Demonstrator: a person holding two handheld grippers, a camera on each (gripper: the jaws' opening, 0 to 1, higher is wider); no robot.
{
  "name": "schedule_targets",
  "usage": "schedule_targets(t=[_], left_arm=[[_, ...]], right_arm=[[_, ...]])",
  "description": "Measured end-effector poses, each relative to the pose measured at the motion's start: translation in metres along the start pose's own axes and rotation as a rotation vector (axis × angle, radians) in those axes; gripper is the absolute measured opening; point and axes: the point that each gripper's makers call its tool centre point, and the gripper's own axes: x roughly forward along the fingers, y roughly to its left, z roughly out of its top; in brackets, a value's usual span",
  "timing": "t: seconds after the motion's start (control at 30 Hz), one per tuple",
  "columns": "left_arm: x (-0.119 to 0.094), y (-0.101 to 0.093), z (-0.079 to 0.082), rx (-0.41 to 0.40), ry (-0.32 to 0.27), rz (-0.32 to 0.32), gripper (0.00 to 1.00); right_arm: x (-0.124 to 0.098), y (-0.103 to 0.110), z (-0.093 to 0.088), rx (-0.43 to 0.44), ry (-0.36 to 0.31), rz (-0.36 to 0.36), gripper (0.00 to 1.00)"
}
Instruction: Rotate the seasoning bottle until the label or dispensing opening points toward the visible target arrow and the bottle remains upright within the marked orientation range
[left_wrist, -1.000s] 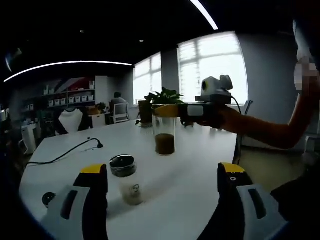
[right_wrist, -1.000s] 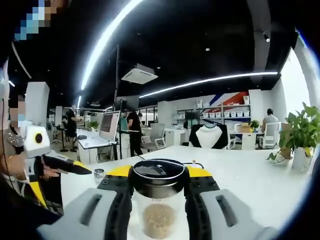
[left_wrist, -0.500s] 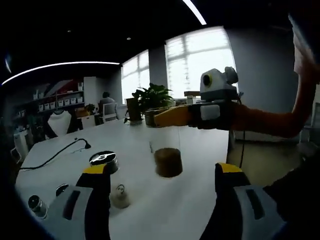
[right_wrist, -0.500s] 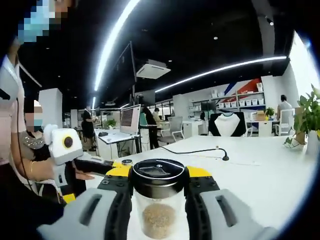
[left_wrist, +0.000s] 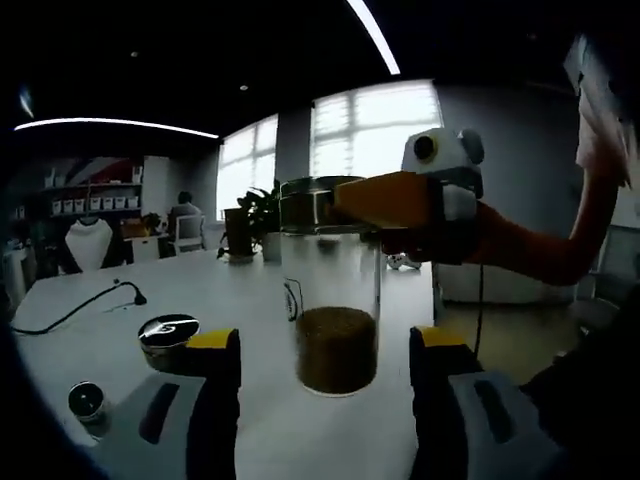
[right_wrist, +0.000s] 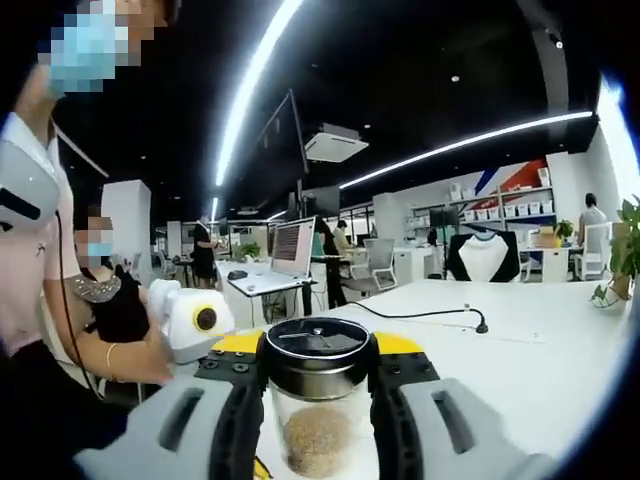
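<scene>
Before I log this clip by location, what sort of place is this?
Most likely an open-plan office or lab. In the right gripper view, desks with a computer monitor and office chairs stand behind the white table, and wall shelves with white boxes line the back.

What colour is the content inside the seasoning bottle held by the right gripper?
Brown, granular; the seasoning bottle shows it best in the left gripper view, held by the right gripper.

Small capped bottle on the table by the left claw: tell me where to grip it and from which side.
Grip the small bottle just under its wide dark cap, coming from the left claw side. It stands upright and apart from the tiny jar. The right claw already holds the big bottle.
</scene>
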Motion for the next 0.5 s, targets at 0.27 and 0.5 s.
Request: schedule_targets(t=[0.27, 0.5], left_arm=[[0.004, -0.002, 0.012, -0.017, -0.033, -0.061, 0.57], [0.009, -0.016, 0.01, -0.021, -0.025, -0.151, 0.44]], right_arm=[[0.002, 0.01, -0.005, -0.012, 0.02, 0.025, 0.37], [0.0, 0.011, -0.006, -0.011, 0.029, 0.025, 0.37]])
